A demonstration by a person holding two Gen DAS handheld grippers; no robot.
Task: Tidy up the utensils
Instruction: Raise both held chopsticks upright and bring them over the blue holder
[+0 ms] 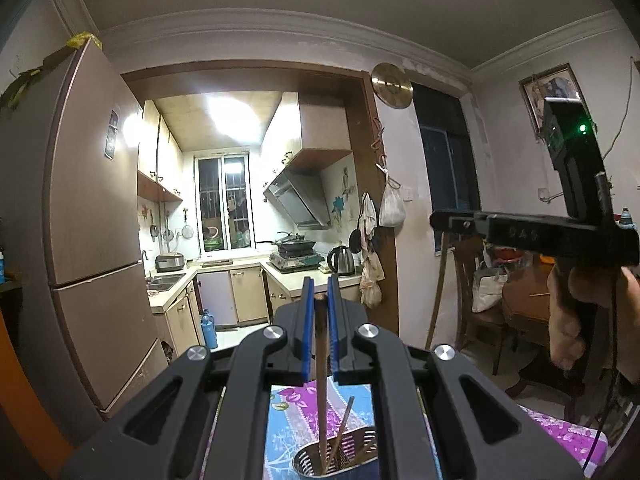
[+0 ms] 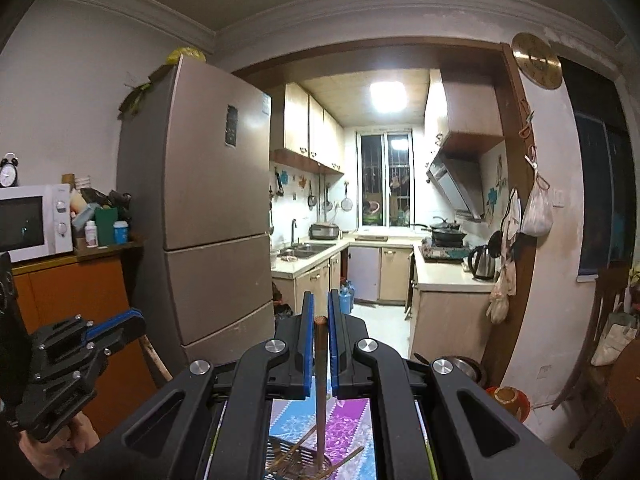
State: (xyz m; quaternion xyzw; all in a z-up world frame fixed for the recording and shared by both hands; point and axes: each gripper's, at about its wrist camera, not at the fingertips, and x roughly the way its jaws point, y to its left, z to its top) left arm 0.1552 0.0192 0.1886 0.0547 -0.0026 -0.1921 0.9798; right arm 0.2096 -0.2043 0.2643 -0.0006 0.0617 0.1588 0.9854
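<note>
The left tool (image 1: 319, 304) is clenched on a brown chopstick (image 1: 321, 360), which hangs straight down between the blue pads (image 1: 307, 332) with its lower end inside a perforated metal utensil holder (image 1: 352, 454). The holder stands on a table covered by a floral cloth (image 1: 300, 404) in purple and blue. At least one paler chopstick (image 1: 345, 424) leans inside the holder.

The right tool (image 2: 320, 316) likewise grips a round dark-brown chopstick (image 2: 321, 400) near its top, the shaft pointing down toward a slotted tray (image 2: 288, 456) where thin pale sticks lie crossed.

Both chopsticks look light, stiff and smooth, probably lacquered wood, so they may pivot or slip between flat pads. Holding near the thick upper end, as now, keeps the narrow tip free for guiding into the holder. The holder's thin steel wall seems light enough to tip if a stick pushes sideways against its rim
</note>
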